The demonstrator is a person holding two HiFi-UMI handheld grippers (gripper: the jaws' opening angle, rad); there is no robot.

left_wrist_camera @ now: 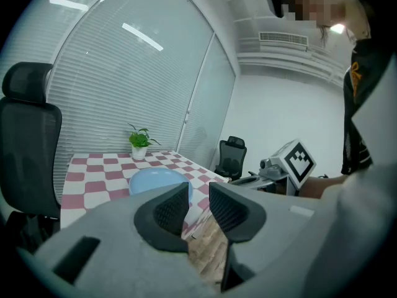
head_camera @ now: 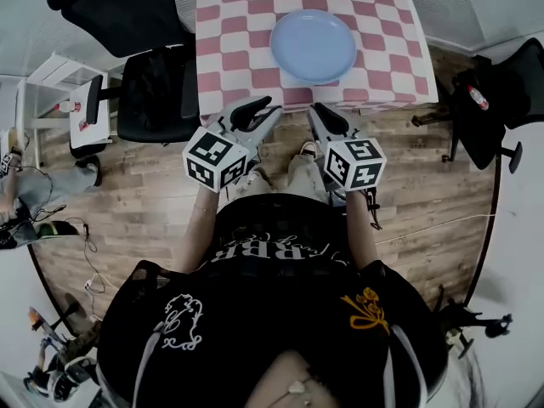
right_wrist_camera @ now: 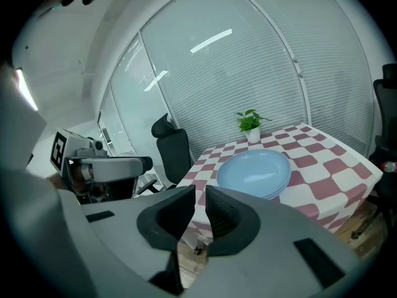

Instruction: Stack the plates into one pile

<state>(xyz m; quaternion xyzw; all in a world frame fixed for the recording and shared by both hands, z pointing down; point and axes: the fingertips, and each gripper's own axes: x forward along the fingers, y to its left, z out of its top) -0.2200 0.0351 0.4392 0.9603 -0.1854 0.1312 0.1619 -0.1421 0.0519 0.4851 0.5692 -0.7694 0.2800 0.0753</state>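
Observation:
A pile of light blue plates (head_camera: 313,45) sits near the front edge of the pink-and-white checked table (head_camera: 229,24). Both grippers are held in front of the person, short of the table edge and over the wood floor. My left gripper (head_camera: 268,109) points at the table's front left, its jaws a little apart with nothing between them (left_wrist_camera: 198,197). My right gripper (head_camera: 316,110) is beside it, jaws only narrowly apart and empty (right_wrist_camera: 200,207). The plates (left_wrist_camera: 152,179) (right_wrist_camera: 254,172) lie beyond both sets of jaws, untouched.
A black office chair (head_camera: 153,83) stands at the table's left, another (head_camera: 489,100) at the right. A small potted plant (right_wrist_camera: 250,124) stands at the table's far end. The person's shoes (head_camera: 308,150) are on the floor below the grippers.

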